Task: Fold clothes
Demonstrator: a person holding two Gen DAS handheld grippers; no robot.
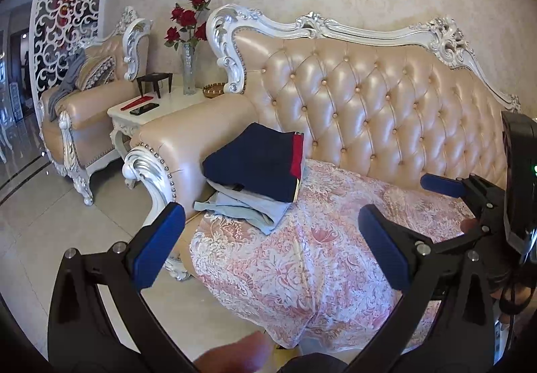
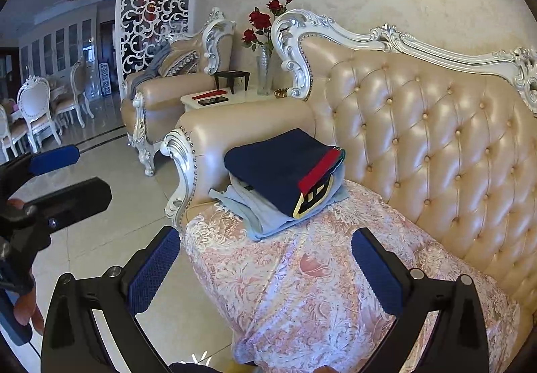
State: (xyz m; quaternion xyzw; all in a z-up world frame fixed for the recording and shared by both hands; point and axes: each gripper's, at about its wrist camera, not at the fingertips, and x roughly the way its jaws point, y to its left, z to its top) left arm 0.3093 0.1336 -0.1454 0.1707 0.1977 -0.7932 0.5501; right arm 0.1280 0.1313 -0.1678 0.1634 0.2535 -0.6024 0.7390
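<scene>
Light blue garment (image 2: 268,215) mostly covered by navy garment (image 2: 285,168); sofa (image 1: 386,97) cut off at 3 o'clock.

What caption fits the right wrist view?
Open right gripper facing folded navy garment stacked on pale blue clothes on sofa.

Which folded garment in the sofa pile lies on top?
The navy garment with the red band lies on top; the pale blue garment sits beneath it, its edges sticking out.
</scene>
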